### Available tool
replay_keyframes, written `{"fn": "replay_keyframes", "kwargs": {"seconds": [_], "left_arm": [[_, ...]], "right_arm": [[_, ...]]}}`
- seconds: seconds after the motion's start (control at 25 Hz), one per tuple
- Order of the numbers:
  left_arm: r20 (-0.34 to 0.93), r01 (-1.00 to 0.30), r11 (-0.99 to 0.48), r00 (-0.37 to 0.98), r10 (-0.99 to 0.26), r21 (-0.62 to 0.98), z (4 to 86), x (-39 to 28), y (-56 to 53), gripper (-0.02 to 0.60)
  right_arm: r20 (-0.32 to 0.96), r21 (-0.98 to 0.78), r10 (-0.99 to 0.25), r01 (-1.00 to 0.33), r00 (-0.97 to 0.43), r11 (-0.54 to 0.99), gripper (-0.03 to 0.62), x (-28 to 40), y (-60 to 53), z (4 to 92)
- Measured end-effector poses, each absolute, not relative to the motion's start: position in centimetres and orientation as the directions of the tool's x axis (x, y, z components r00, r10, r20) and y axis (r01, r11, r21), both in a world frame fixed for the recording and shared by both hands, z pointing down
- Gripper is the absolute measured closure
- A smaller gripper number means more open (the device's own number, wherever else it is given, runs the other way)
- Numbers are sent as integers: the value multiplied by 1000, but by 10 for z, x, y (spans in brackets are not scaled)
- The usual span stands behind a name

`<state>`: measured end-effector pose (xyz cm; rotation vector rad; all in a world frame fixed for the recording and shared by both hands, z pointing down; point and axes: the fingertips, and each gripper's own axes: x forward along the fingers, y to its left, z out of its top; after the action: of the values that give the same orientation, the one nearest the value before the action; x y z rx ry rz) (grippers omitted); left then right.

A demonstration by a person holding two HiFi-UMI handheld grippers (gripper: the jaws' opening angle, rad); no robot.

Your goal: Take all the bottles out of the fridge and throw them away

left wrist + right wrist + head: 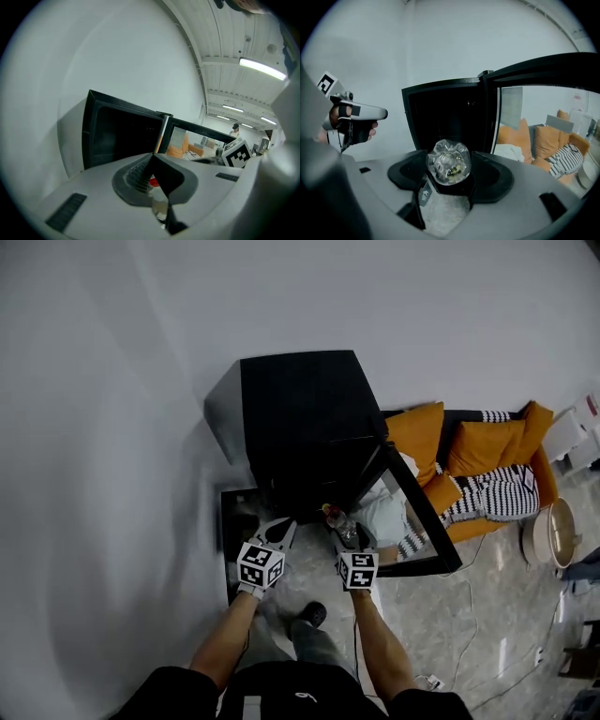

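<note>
The black fridge (300,418) stands against the white wall, its glass door (422,521) swung open to the right. My right gripper (349,538) hangs in front of the opening, shut on a clear plastic bottle (339,523) with a red cap. In the right gripper view the bottle's clear end (449,161) fills the space between the jaws of the right gripper (449,176). To its left, my left gripper (278,531) is at the same height. In its own view the left gripper (152,159) is shut on a thin clear bottle (159,206) with a red cap (152,182).
An orange sofa (478,465) with striped cushions stands right of the fridge, behind the open door. A round wooden basket (553,532) and a cable (469,615) lie on the tiled floor at the right. My shoe (314,613) is below the grippers.
</note>
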<state>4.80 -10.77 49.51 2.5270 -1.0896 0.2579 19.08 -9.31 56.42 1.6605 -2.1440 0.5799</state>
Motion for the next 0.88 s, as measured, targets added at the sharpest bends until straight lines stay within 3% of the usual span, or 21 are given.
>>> {"fn": "replay_keyframes", "kwargs": {"seconds": [0.4,0.88], "left_arm": [[326,-807,-523,590,-739,274,503,-25,-118,583],[371,-899,-336,424,-826,281,522,-189,-104,583]], "right_arm": [[533,-107,-768,-929,-355,355,292,118,-105,568],[571,-155,-629,-822,-528,549,292,-64,-104,597]]}}
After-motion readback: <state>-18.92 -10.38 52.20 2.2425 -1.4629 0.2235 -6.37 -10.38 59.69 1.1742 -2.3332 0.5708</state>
